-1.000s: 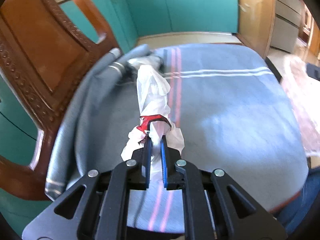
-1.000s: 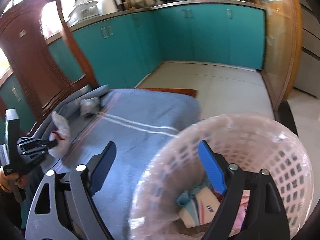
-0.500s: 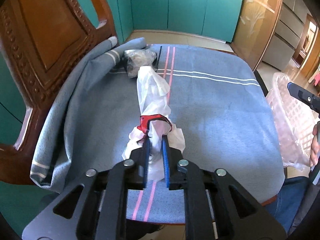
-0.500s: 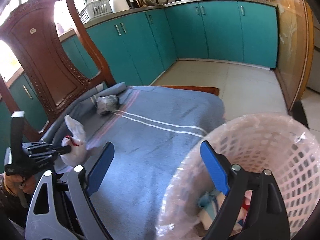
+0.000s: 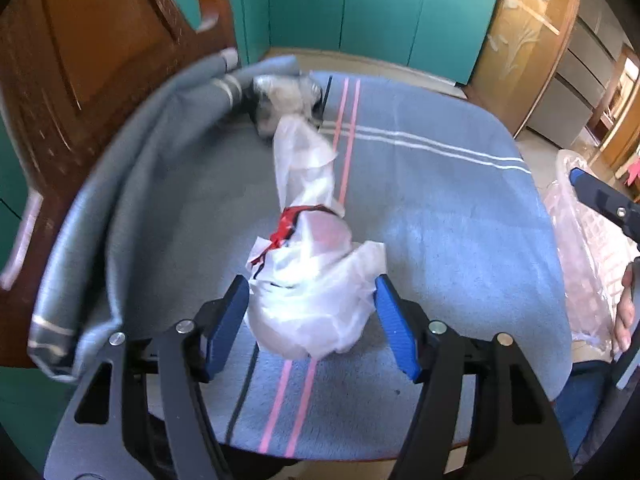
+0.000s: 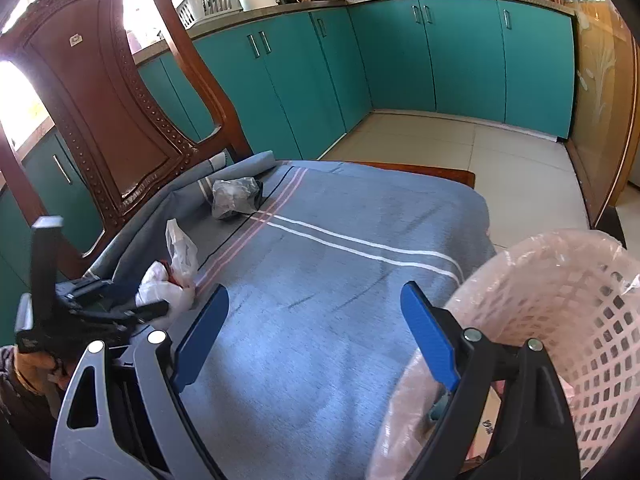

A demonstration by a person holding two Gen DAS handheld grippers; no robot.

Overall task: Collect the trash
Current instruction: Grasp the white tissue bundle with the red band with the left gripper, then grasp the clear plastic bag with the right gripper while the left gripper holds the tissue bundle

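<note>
A white plastic bag (image 5: 312,300) tied with a red band lies on the blue-grey striped cloth (image 5: 440,220) of the seat. My left gripper (image 5: 312,320) straddles the bag's near end and its jaws are opening; the blue pads (image 5: 226,320) stand just off the bag's sides. In the right wrist view the same white plastic bag (image 6: 168,284) sits in front of the left gripper (image 6: 120,312). My right gripper (image 6: 316,336) hangs open above the cloth with nothing between its fingers. A crumpled grey bag (image 6: 236,198) rests at the far edge of the seat.
A pink mesh basket (image 6: 568,300) lined with clear plastic holds some trash, just right of the right gripper. A carved wooden chair back (image 6: 100,92) rises on the left. Teal cabinets (image 6: 400,60) and tiled floor lie beyond. A hand (image 5: 626,312) grips the right tool.
The left jaws were shut on the white bag's near end and have parted wide, leaving the bag on the cloth. The right gripper has drifted a little over the seat, still open.
</note>
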